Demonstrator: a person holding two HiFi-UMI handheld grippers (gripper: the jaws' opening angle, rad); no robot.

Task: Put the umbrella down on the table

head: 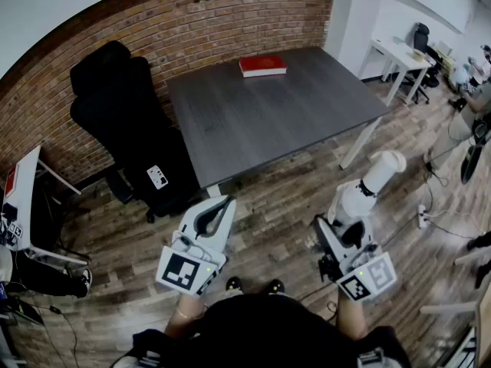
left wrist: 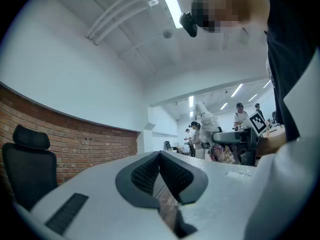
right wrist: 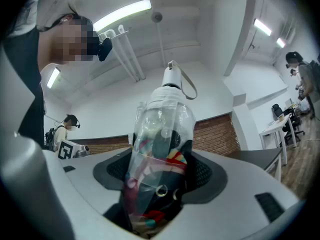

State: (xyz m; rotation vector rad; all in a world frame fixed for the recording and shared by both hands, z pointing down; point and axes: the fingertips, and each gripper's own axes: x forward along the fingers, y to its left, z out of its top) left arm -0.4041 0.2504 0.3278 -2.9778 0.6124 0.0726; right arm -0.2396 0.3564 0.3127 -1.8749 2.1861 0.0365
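Note:
A folded umbrella (head: 367, 186) in a clear sleeve, with a white handle, sticks up out of my right gripper (head: 343, 225) over the wooden floor, short of the dark grey table (head: 268, 117). In the right gripper view the umbrella (right wrist: 161, 134) fills the gap between the jaws, and my right gripper (right wrist: 160, 170) is shut on it, its strap loop at the top. My left gripper (head: 221, 204) hangs near the table's front edge. In the left gripper view my left gripper (left wrist: 160, 157) is shut with nothing in it.
A red book (head: 262, 65) lies at the table's far edge by the brick wall. A black office chair (head: 126, 121) stands to the left of the table. White desks and people (head: 468, 75) are at the far right. Cables and a power strip (head: 423, 216) lie on the floor.

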